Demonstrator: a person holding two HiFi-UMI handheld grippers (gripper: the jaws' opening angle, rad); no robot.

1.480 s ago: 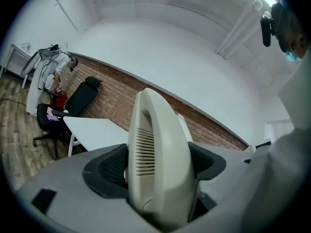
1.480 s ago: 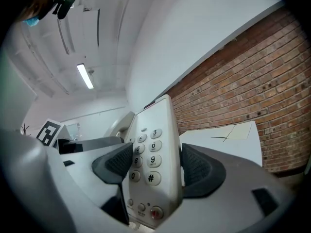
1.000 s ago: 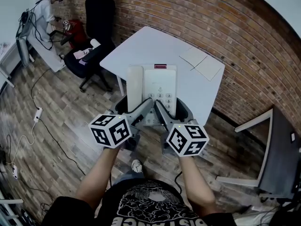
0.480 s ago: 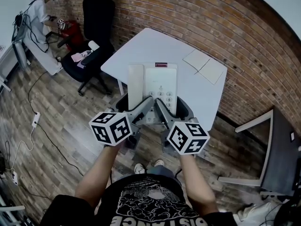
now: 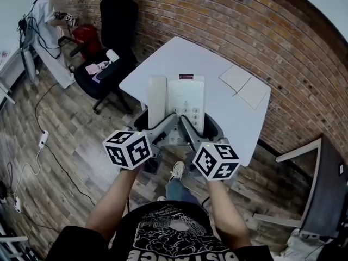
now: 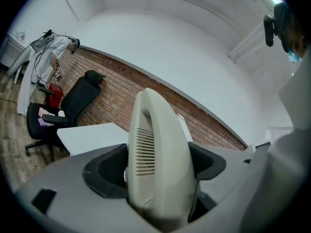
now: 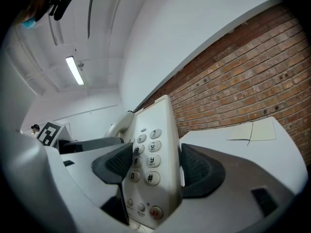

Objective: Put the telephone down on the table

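Note:
A cream desk telephone (image 5: 184, 101) with its handset (image 5: 156, 101) on the left hangs in the air over the near edge of a white table (image 5: 174, 58). My left gripper (image 5: 157, 128) is shut on the handset side (image 6: 158, 164). My right gripper (image 5: 197, 129) is shut on the keypad side (image 7: 150, 164), where the number buttons show between the dark pads (image 7: 199, 171). The phone lies flat, keypad up, in the head view. Both marker cubes sit close together below it.
Two beige sheets (image 5: 244, 86) lie on the table's far right. A black office chair (image 5: 106, 64) stands left of the table. A brick wall (image 5: 228, 20) runs behind. A person (image 5: 49, 10) stands at a desk far left. A dark table (image 5: 329, 189) is at right.
The view has moved closer to the table; the table now looks slightly larger and shifted right. The phone stays held the same way in both grippers.

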